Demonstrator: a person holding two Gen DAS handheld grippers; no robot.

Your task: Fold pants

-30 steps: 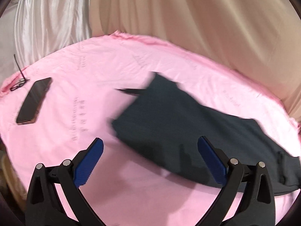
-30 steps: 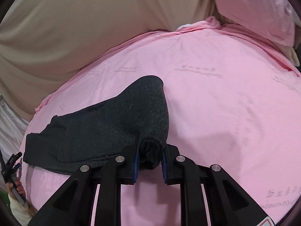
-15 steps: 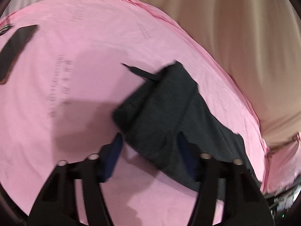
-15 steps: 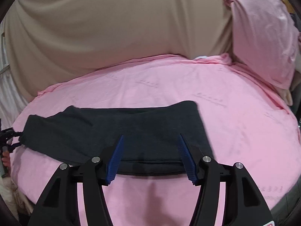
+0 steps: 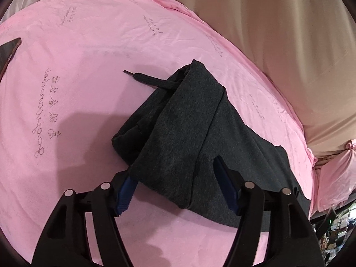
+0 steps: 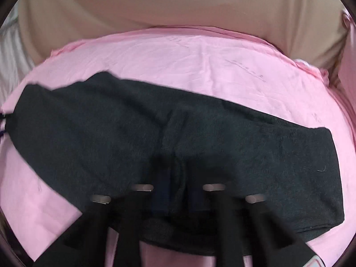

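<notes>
One pair of pants (image 5: pixel 189 138), one phone (image 5: pixel 9 51), two grippers (image 5: pixel 175 191)

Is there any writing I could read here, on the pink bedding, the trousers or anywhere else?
Pink sheet, nearest print: a cursive line beside a row of Chinese-style characters, lying sideways; not clear enough to quote.
Pink sheet, farther prints: the same kind of pattern repeated, too small to read; blurred in the right wrist view.
Dark grey pants: no text or label visible.
</notes>
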